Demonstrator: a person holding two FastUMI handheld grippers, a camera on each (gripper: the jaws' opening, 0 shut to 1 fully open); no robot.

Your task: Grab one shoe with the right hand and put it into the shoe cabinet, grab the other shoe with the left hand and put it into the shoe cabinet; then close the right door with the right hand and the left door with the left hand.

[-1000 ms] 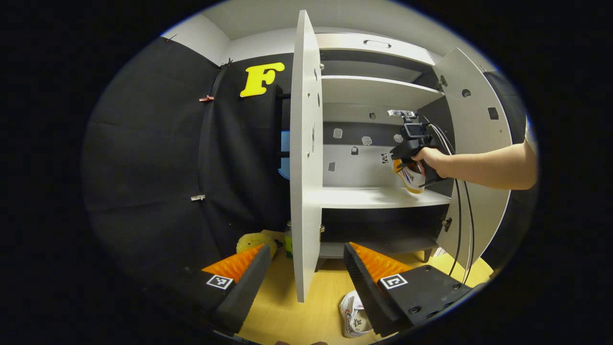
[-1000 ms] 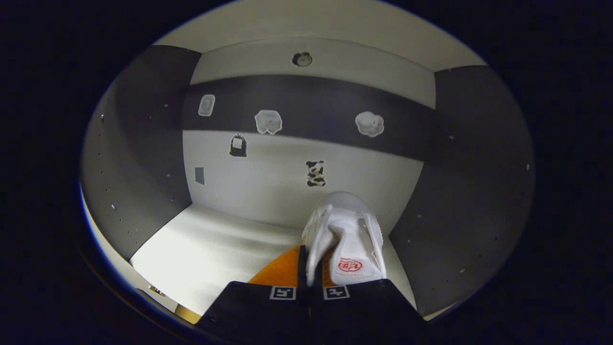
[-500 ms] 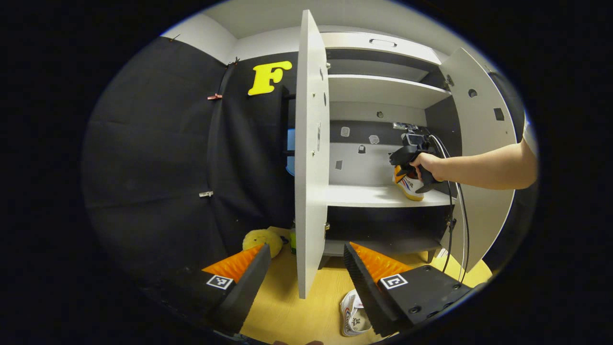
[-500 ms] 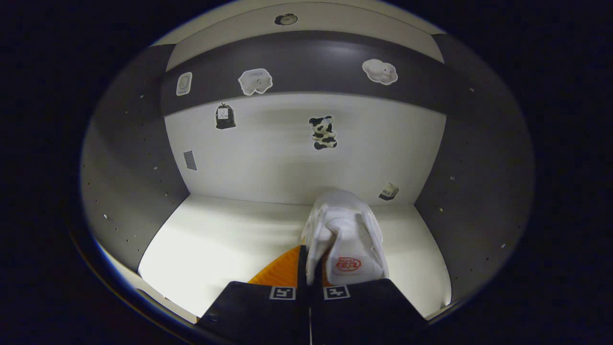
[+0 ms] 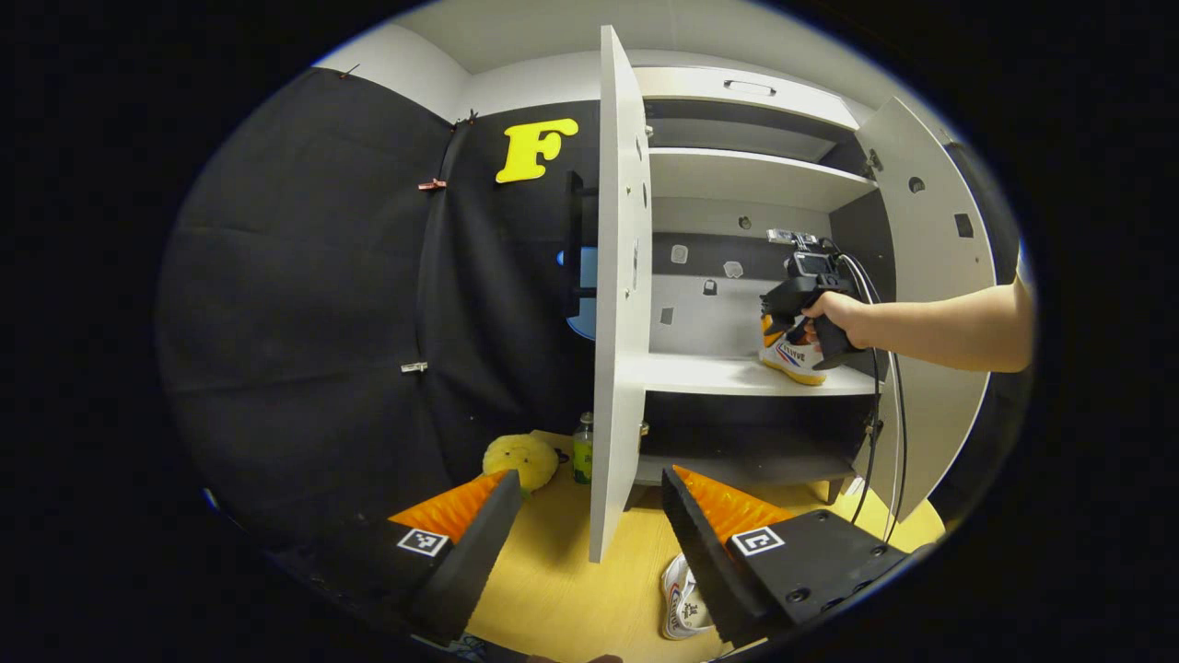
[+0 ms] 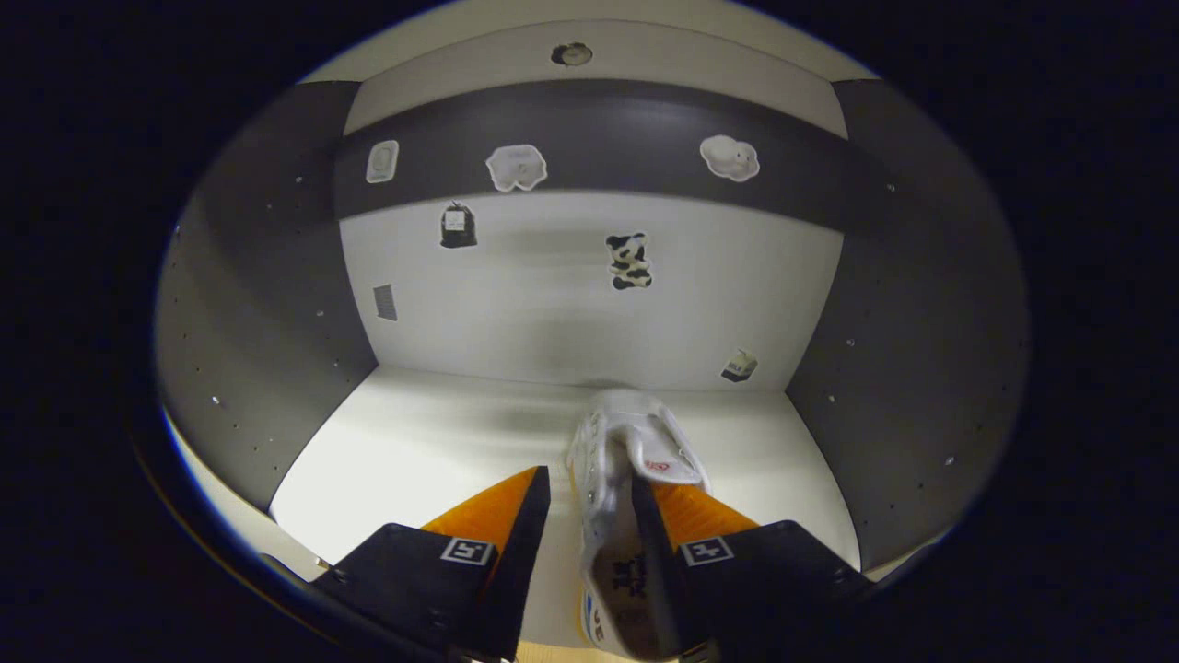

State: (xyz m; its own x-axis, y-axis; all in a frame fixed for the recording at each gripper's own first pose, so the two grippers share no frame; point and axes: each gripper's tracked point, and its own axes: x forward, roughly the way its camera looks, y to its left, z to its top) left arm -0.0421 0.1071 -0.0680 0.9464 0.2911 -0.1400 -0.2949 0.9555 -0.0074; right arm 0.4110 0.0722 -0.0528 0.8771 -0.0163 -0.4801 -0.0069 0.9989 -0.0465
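right gripper [image 6: 589, 516] spread apart around white shoe [image 6: 619, 479] on cabinet shelf [image 6: 414, 451], red logo unreadable

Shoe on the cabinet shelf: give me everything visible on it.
The white low-top sneaker with red and blue side markings and a yellowish sole edge sits upright on the pale middle shelf of the open shoe cabinet, near its right side wall, toe toward the back panel. Fabric-like upper, red logo on the tongue. The right tongs stand open around it; the right finger looks to lie against its side, the left one apart.
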